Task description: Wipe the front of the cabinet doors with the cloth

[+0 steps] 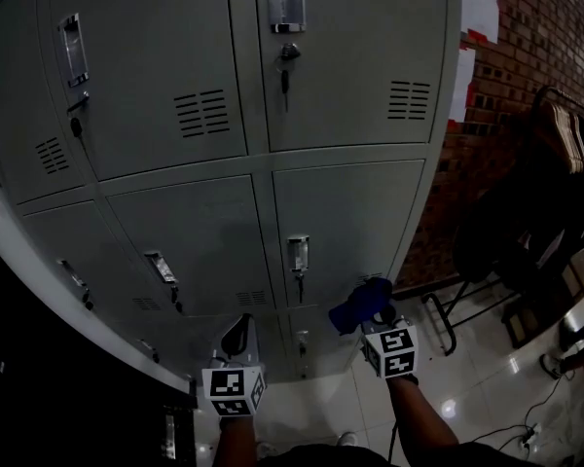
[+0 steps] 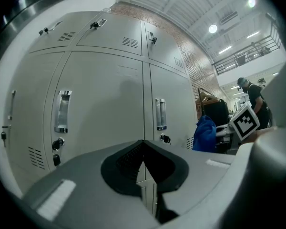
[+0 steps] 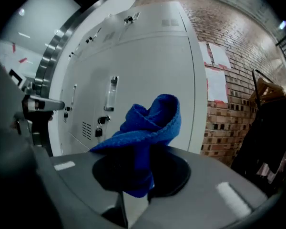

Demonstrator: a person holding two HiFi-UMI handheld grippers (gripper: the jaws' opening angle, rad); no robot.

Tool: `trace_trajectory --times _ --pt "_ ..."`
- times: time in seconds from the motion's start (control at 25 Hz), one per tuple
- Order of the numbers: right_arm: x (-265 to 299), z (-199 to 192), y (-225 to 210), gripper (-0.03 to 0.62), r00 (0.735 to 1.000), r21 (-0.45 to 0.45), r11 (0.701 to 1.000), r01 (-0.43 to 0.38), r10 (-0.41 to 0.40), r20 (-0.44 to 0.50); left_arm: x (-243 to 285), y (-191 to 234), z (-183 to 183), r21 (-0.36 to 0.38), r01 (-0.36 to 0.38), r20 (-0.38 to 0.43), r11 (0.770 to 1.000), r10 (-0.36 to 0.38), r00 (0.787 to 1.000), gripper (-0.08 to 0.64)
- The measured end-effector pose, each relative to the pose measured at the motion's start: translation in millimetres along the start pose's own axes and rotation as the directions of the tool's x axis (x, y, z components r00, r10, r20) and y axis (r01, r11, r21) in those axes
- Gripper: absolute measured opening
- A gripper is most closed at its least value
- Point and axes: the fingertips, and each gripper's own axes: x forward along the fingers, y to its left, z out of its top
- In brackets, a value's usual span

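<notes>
OK, one cloth [image 3: 150, 123]: blue, nubby terry weave, bunched into a loose twisted wad. Right tongs [image 1: 377, 321] are clamped on its lower end; the rest sticks up past the tips. It sits low in front of the grey cabinet [image 1: 350, 86], by the right-hand column of doors, near the brick wall [image 1: 526, 76]. Can't tell if it touches the metal. Left tongs [image 1: 237, 336]: pads together, nothing between them, aimed at the doors, near the right tongs. Count: two tongs, one cloth, at least six doors in the head view. The clearly visible doors have a chrome handle and vent slots.
</notes>
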Motion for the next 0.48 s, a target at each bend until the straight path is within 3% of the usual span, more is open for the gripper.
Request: trace_trajectory --times 0.48 --pt "-36 56 71 0.078 0.985 -0.058 0.996 -0.074 0.082 0.153 -2 4 10 0.003 0.010 0.025 1.000 -0.010 1.000 0.017"
